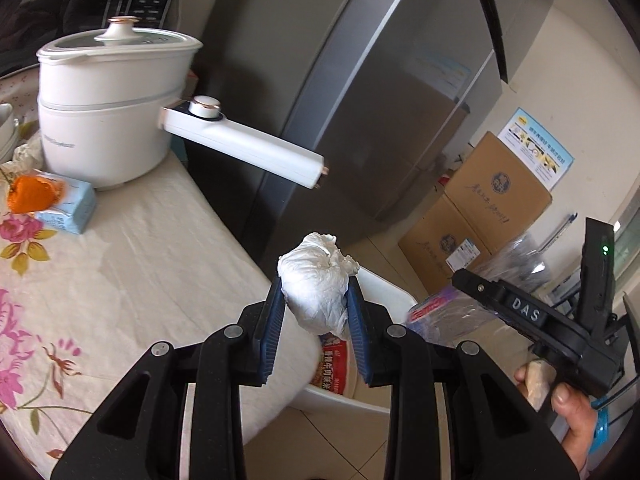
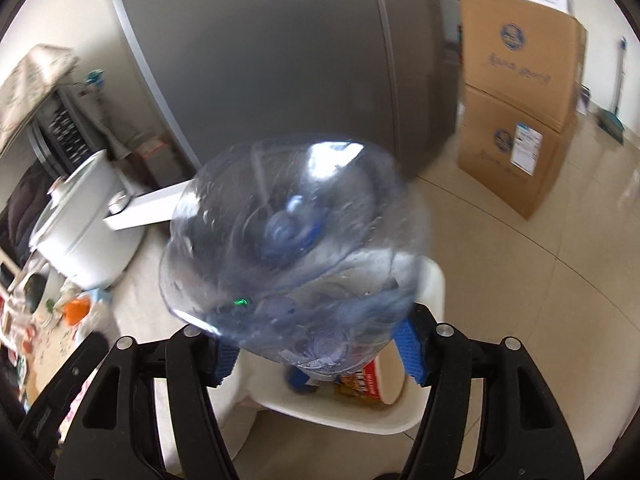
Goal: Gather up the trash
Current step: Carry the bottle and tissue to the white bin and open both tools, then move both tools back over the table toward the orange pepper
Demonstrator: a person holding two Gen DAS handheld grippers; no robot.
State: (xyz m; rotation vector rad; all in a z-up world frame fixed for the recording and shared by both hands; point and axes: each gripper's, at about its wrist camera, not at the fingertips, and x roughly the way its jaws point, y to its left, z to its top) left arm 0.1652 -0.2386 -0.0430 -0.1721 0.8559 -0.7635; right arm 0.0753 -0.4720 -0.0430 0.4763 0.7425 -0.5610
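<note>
Left wrist view: a crumpled white tissue wad [image 1: 320, 286] is clamped between the blue pads [image 1: 272, 332] of the left gripper [image 1: 316, 334], at frame centre, held past the table edge and above the white bin [image 1: 384, 292] seen lower centre. The right gripper [image 1: 532, 316] shows at lower right w/ the hand [image 1: 568, 404] on its grip; a clear bottle appears to stick out from it, blurred.

Right wrist view: a clear plastic bottle [image 2: 296, 248] fills the centre, base toward the lens, gripped by the right gripper [image 2: 320, 354] between blue pads [image 2: 412, 352]. Directly below it the white bin [image 2: 432, 288] is seen, w/ a red-and-white noodle cup [image 2: 376, 380] already inside plus sth blue, too blurred to name.

Progress, as judged: partway. At least 1 item is in the bin; 2 items are held over it, not yet dropped. Left on the table [image 1: 132, 264] at far left: orange peel [image 1: 34, 194] on a blue tissue pack [image 1: 70, 210], and a crumpled paper [image 1: 26, 154] behind it; these probably remain to be collected.

Counts: 2 grippers, 1 tissue wad, 1 bottle, 1 bin, 1 noodle cup, 1 white electric pot [image 1: 108, 120], 2 stacked cardboard boxes [image 2: 516, 108], 1 grey fridge [image 1: 360, 92].
</note>
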